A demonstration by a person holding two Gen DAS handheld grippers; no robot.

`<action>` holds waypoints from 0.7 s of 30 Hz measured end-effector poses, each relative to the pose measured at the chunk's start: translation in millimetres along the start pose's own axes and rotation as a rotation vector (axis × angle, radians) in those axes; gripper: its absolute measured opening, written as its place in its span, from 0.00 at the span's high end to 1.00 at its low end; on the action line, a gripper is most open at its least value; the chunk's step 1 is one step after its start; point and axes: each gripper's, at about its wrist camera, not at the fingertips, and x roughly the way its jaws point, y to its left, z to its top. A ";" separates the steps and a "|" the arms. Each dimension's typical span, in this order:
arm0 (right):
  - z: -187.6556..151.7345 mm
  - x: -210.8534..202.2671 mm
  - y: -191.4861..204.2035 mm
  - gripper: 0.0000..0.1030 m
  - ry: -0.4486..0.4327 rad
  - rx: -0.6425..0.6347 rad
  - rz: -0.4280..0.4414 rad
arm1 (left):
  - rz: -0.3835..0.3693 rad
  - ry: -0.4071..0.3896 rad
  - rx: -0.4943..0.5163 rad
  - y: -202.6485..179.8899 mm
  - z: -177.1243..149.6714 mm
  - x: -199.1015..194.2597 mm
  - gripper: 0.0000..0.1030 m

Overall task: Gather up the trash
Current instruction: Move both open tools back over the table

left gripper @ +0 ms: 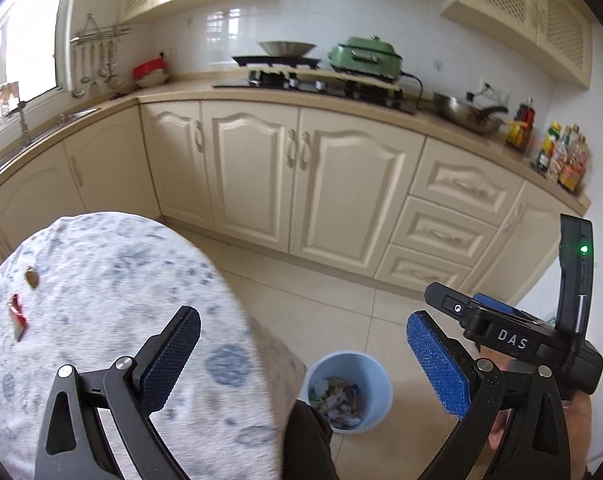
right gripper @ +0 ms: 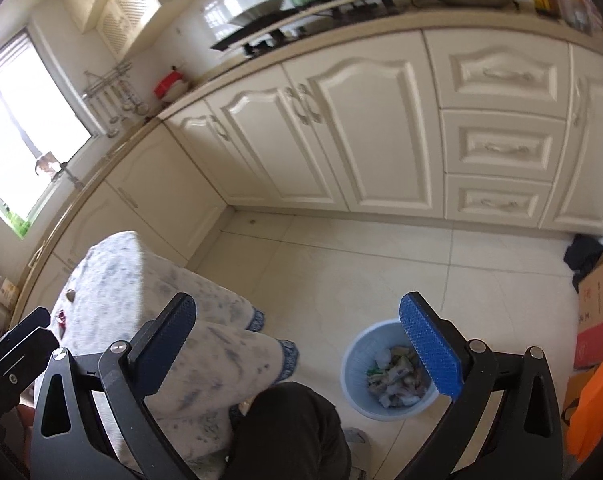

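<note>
Cream kitchen cabinets [left gripper: 309,176] run along two walls under a counter carrying a green cooker [left gripper: 365,58], above a pale tiled floor [right gripper: 381,264]. Nearer stands a round table under a blue-flecked cloth [left gripper: 113,280], where a red wrapper [left gripper: 18,316] and a brownish scrap [left gripper: 31,277] lie near its left edge, well apart from the light-blue bin [left gripper: 377,392] of trash on the floor just beside the table. Both tongs are released and hold nothing: the left gripper [left gripper: 301,360], and the right gripper [right gripper: 297,348], whose body reads "DAS" in the left view.
</note>
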 end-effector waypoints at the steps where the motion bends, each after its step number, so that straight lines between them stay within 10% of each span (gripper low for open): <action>1: 1.8 -1.9 14.1 0.00 -0.005 -0.023 0.014 | 0.011 -0.012 -0.012 7.1 -2.6 -9.0 0.01; 21: -23.5 -16.2 234.5 0.00 -0.050 -0.359 0.234 | 0.251 -0.223 -0.259 158.1 -87.4 -193.1 0.01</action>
